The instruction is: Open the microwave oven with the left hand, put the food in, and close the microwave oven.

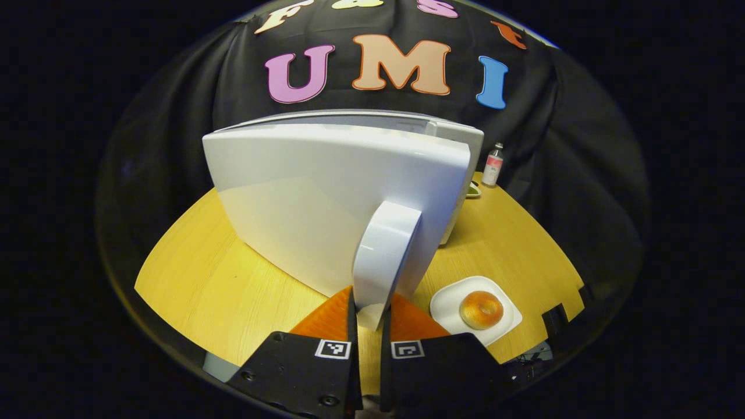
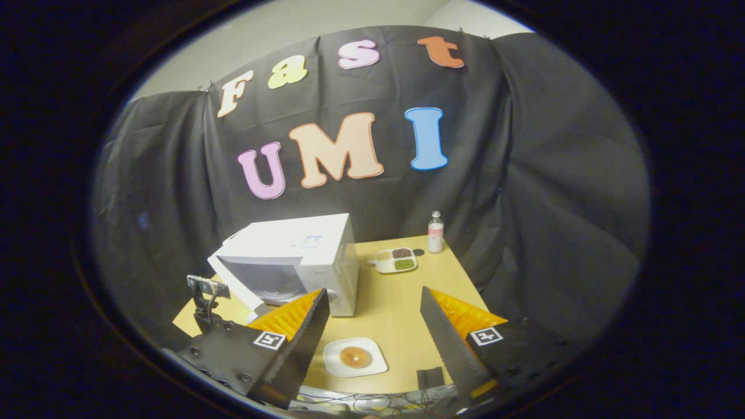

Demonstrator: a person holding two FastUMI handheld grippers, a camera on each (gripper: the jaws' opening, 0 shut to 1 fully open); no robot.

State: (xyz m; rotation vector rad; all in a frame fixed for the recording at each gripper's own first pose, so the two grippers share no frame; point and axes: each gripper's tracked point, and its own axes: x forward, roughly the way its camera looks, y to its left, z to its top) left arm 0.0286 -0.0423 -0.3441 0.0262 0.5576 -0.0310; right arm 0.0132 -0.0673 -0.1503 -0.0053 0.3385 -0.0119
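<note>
your left gripper (image 1: 371, 317) pinches the glossy white curved door handle (image 1: 384, 256) between its 2 fingers; your right gripper (image 2: 372, 326) gapes wide above the round glazed bagel (image 2: 355, 356).

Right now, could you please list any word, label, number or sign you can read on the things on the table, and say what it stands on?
No text here can be read.
Label on the bottle: too small to read.
Small bluish mark on top of the microwave: too blurred to read.
Square coded markers on the left gripper and the right gripper: patterns only, no words.
</note>
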